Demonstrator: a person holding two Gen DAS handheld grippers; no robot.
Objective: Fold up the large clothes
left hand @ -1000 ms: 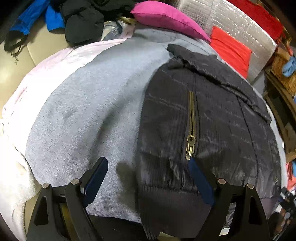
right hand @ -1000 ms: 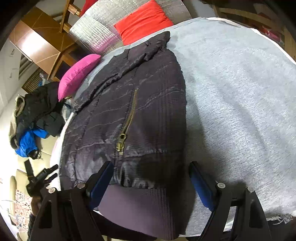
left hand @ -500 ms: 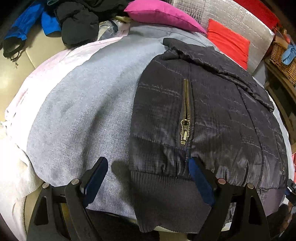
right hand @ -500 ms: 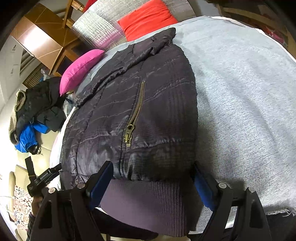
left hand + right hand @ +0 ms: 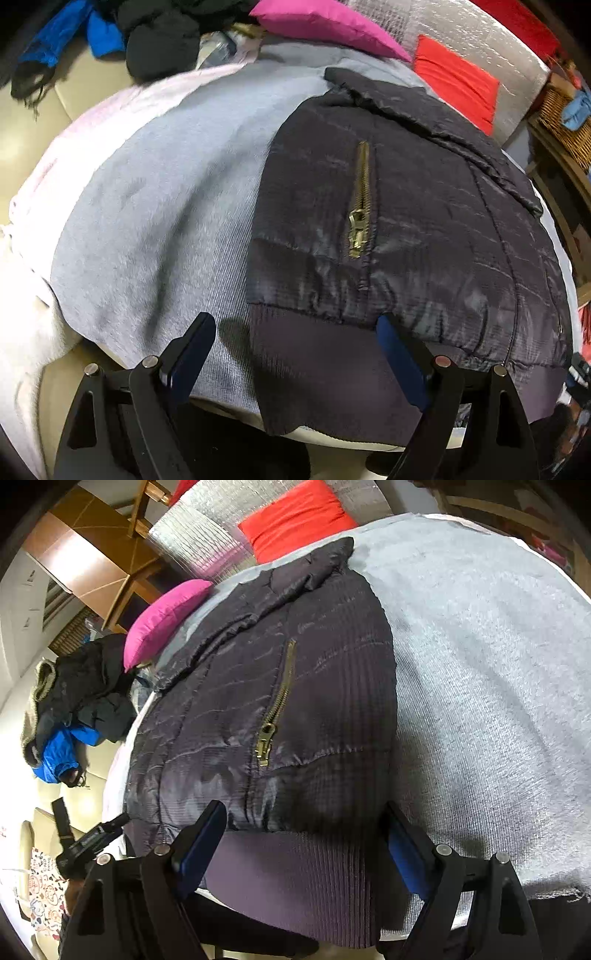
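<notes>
Presently both agape, holding nothing: left gripper (image 5: 295, 354) and right gripper (image 5: 303, 843) over ribbed hem (image 5: 291, 882), lower centre. Beyond, black quilted jacket (image 5: 406, 221) flat on grey blanket (image 5: 159, 206), mid-frame. Judged light, soft, slippery-shelled; best pinched at hem corners.

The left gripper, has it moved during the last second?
Yes. In the left wrist view the brass zipper of the dark jacket now sits left of the right finger; so the left gripper moved right.
</notes>
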